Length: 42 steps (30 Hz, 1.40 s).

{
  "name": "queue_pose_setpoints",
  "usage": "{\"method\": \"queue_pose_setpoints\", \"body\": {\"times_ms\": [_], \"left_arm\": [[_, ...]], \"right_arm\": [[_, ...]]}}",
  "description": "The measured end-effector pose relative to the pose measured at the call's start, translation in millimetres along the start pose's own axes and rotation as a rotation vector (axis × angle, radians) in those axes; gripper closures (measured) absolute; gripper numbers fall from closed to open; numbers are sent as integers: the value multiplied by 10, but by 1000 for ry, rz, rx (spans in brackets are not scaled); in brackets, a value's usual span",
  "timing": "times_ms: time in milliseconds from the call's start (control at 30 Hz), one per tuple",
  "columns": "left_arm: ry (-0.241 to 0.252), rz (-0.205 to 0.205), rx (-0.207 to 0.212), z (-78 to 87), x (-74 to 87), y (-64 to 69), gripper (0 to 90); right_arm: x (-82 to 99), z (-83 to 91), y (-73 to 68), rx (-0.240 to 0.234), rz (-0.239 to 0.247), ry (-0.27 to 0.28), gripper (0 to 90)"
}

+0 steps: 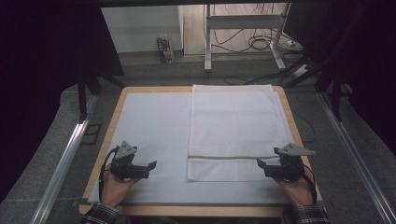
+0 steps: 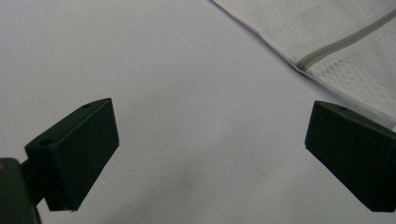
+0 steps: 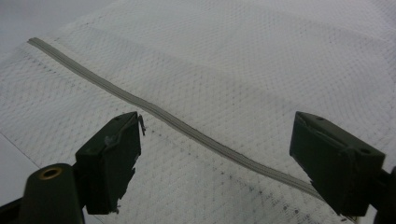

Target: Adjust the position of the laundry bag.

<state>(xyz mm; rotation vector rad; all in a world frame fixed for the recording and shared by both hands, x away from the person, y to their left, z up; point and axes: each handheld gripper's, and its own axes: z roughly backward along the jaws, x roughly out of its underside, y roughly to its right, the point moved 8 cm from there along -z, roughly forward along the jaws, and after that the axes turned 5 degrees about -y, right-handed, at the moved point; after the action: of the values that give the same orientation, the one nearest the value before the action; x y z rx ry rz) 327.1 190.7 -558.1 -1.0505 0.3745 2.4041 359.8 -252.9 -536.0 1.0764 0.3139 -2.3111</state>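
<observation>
Mesh: flat white zippered mesh laundry bag (image 1: 231, 130) lies right of centre on the desk (image 1: 140, 126). Judged light, limp, snag-prone; take its near corners. Left tool (image 1: 152, 166) and right tool (image 1: 260, 164) released.

A wooden-edged worktop (image 1: 119, 107) carries a pale sheet (image 1: 149, 135) over most of its top. Beyond its far edge, on the floor, stands a metal table frame (image 1: 243, 28) with dark cables (image 1: 261, 43) coiled near its feet. A small rack of bottles (image 1: 165, 49) stands by the wall. Metal rails (image 1: 63, 163) run along both sides of the worktop.
</observation>
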Motion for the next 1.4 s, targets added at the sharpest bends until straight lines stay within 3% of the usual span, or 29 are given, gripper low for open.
{"method": "queue_pose_setpoints", "body": {"times_ms": [100,633,1233,1400], "left_arm": [[-10,-15,-18,-12,2,6,52],[-17,-26,-9,-40,9,21,111],[-32,-40,20,-67,1,69,124],[-42,-46,39,-104,-32,112,161]], "right_arm": [[1,2,5,-6,-6,-4,197],[22,3,4,-33,-10,-36,305],[33,-19,41,-29,-26,-48,295],[10,-15,100,-38,-82,-41,265]]}}
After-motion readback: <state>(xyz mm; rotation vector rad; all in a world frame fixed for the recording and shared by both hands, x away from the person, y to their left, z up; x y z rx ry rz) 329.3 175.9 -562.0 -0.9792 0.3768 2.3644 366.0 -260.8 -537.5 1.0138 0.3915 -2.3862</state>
